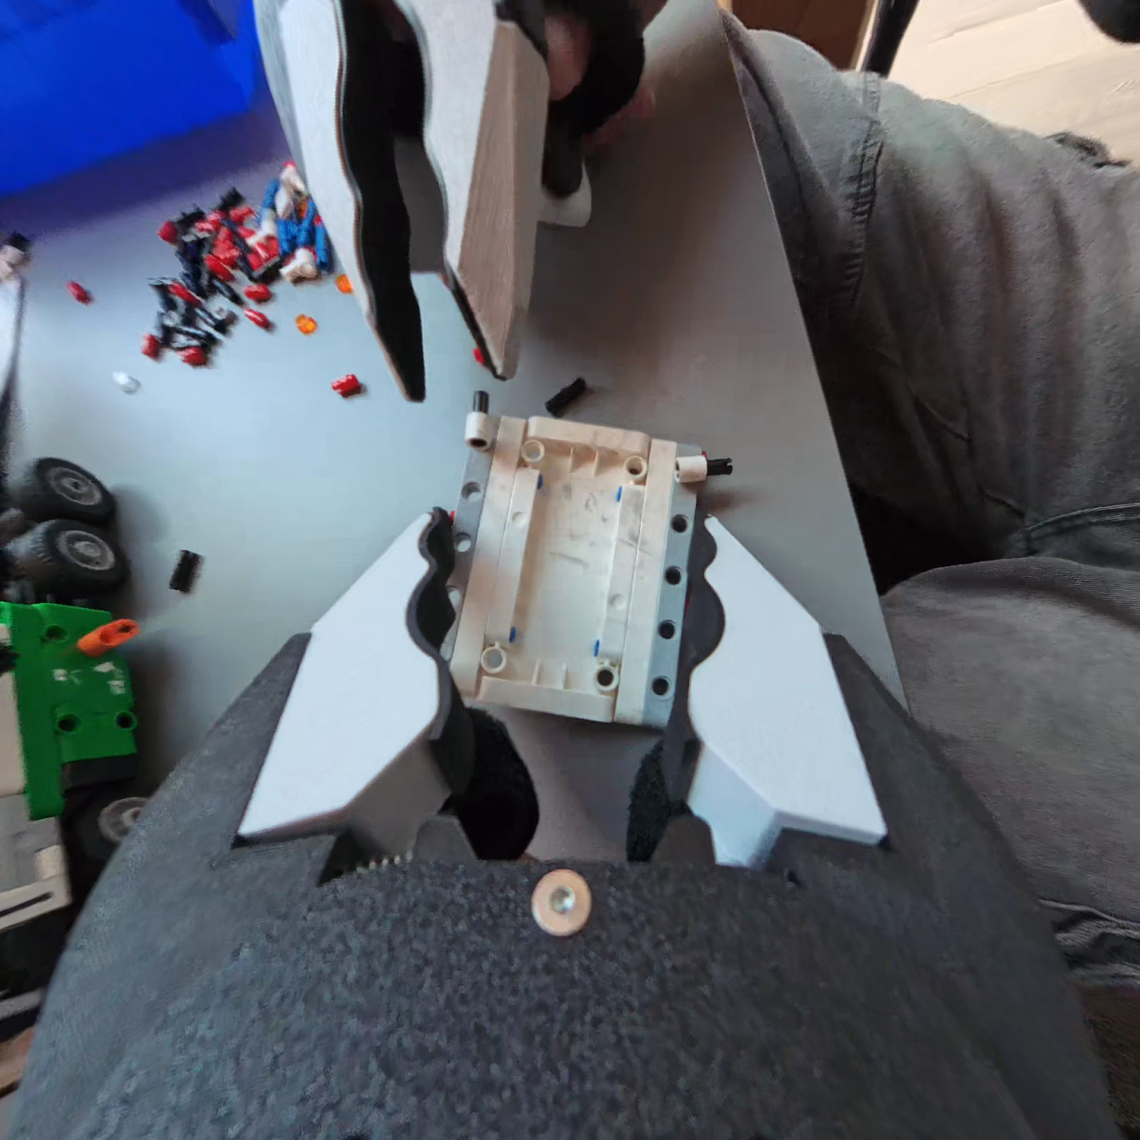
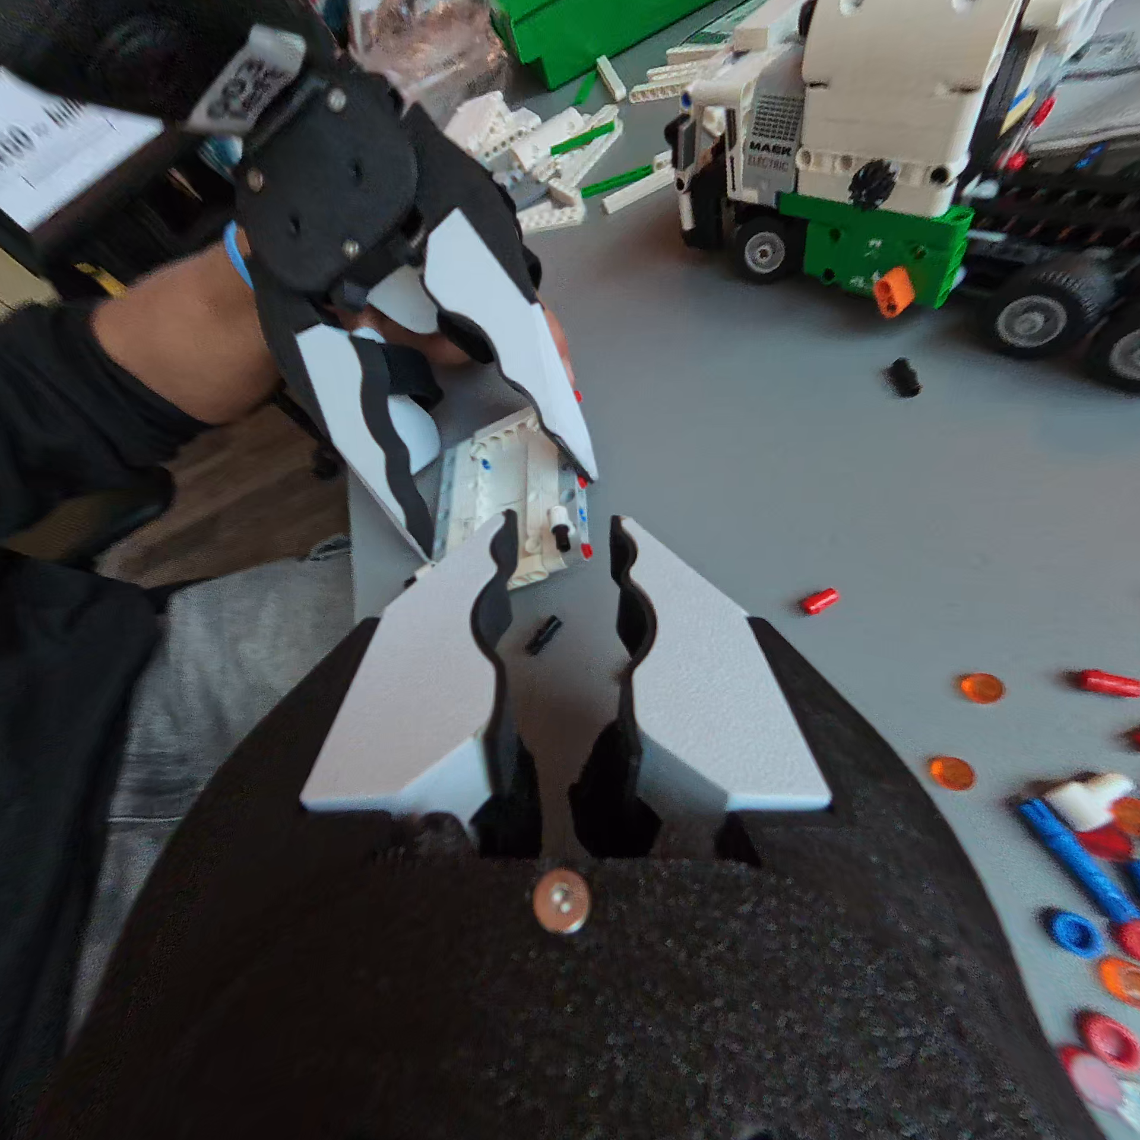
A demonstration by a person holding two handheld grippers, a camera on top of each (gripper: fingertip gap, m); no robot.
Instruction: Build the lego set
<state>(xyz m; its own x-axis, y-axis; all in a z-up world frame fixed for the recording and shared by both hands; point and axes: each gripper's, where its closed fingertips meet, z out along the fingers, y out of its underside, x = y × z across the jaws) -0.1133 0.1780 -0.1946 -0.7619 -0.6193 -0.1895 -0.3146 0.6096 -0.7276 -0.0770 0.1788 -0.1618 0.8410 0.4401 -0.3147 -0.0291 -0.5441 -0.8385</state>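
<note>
A white Lego panel with grey holed beams on both sides [image 1: 574,567] lies at the table's near edge. White connectors with black pins stick out at its far corners. My left gripper [image 1: 567,530] is shut on it, one finger against each grey beam. It also shows in the right wrist view [image 2: 506,512], holding the panel [image 2: 518,475] tilted. My right gripper [image 2: 561,524] is open and empty just in front of the panel, and shows above it in the left wrist view [image 1: 456,382]. A loose black pin [image 2: 543,635] lies on the table between the right fingers.
A white and green Lego truck [image 2: 863,154] stands at the back. A pile of red, blue and black small parts [image 1: 247,259] lies beyond the panel. A red pin [image 2: 819,600], orange studs [image 2: 981,688] and a black piece [image 2: 904,376] are scattered. The table edge [image 1: 802,370] borders the person's lap. There is about 5 cm between the tips of the two grippers. Both grippers' tips are roughly 5 cm from the loose black pin [image 2: 543,635]. Look for it in the left wrist view [image 1: 565,392] too.
</note>
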